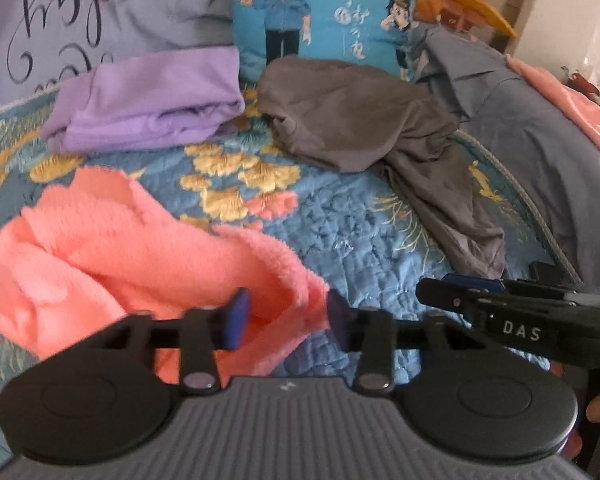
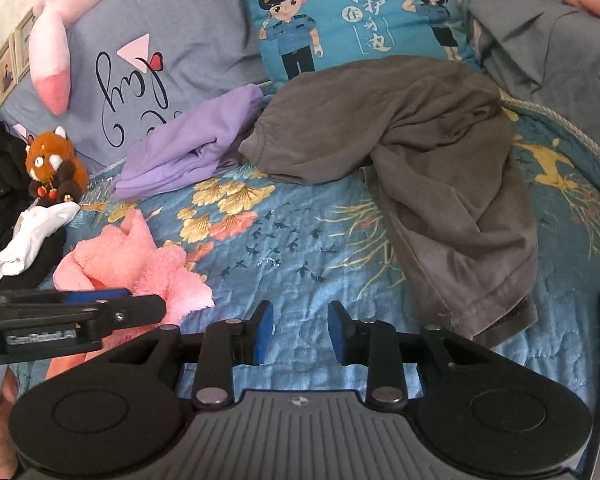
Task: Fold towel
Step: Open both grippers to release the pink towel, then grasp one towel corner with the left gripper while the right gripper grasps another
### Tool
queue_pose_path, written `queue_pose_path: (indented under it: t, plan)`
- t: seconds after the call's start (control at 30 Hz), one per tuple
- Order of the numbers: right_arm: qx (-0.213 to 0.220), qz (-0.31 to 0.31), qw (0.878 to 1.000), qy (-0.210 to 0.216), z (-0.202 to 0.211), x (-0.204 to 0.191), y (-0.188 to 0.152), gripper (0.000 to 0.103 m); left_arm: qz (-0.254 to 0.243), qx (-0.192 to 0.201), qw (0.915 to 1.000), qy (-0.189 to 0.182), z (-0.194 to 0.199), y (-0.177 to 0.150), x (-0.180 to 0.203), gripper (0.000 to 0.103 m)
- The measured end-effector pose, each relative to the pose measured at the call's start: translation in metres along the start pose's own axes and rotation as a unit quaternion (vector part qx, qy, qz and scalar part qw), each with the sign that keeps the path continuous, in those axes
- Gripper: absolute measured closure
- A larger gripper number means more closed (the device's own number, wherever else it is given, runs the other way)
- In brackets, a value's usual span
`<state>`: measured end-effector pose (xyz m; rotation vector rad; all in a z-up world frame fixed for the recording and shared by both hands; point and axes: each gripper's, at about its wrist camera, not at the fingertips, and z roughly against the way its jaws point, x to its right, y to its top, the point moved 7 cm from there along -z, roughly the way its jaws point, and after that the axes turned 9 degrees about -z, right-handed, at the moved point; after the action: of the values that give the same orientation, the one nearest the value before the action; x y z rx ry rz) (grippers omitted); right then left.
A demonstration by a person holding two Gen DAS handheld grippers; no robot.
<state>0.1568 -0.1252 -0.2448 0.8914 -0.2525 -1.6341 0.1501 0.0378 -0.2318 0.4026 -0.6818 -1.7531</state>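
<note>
Left gripper (image 1: 286, 316): jaws narrowly parted, a fold of crumpled pink towel (image 1: 112, 248) between the pads, contact unclear. Right gripper (image 2: 300, 334): narrowly parted, empty, over blue quilt (image 2: 300, 248), towel lying to its left.

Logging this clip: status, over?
Left gripper open, straddling the pink towel edge. Right gripper open, empty. Towel crumpled. Grey garment lies clear.
</note>
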Motion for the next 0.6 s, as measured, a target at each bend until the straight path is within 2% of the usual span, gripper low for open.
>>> queue_pose_path:
  t: [0.13,0.3,0.47,0.6]
  plan:
    - [-0.003,-0.004,1.000,0.004,-0.001,0.001,-0.002,0.072,0.019,0.004,0.9998,-0.005,-0.002,-0.001,-0.001,0.087]
    - [-0.010,-0.005,1.000,0.017,-0.004,-0.004,-0.005,0.072,0.042,0.018,0.9989,-0.011,0.005,0.000,-0.006,0.098]
    - [-0.027,-0.017,0.998,0.055,-0.015,-0.023,-0.006,0.072,0.070,0.028,0.9970,-0.018,0.007,0.002,-0.019,0.100]
    - [-0.062,-0.087,0.987,0.118,-0.030,-0.035,-0.007,0.072,0.077,0.032,0.9963,-0.022,0.006,0.004,-0.024,0.100]
